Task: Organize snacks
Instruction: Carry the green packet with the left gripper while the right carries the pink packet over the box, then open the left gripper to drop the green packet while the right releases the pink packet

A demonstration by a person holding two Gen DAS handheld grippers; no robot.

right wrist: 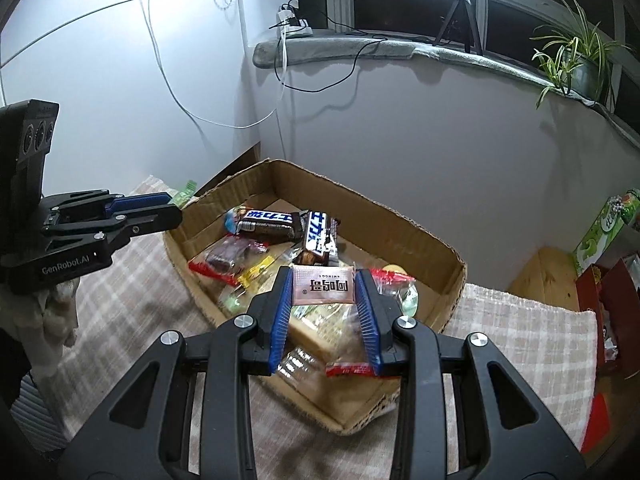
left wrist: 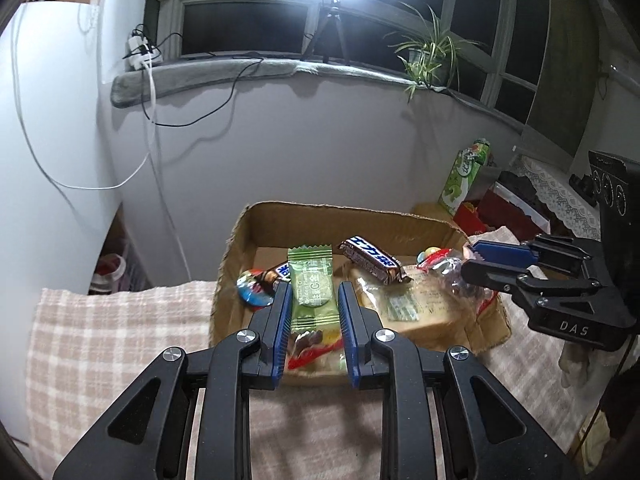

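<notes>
A shallow cardboard box (left wrist: 340,216) (right wrist: 416,220) on a checked cloth holds several snacks: Snickers bars (left wrist: 374,264) (right wrist: 268,222), a wrapped slice of bread (left wrist: 416,304), red-edged clear packets (right wrist: 218,262). My left gripper (left wrist: 312,292) is shut on a green candy sachet (left wrist: 312,284) over the box's near edge. My right gripper (right wrist: 323,286) is shut on a pink sachet (right wrist: 323,286) with dark lettering, held above the box. The right gripper also shows in the left wrist view (left wrist: 476,260), the left gripper in the right wrist view (right wrist: 168,208).
The checked cloth (left wrist: 120,328) (right wrist: 520,328) covers the surface around the box. A green carton (left wrist: 466,176) (right wrist: 604,232) and red boxes (left wrist: 504,208) stand to the right. A white wall, a sill with cables, a tripod and a plant (left wrist: 432,52) lie behind.
</notes>
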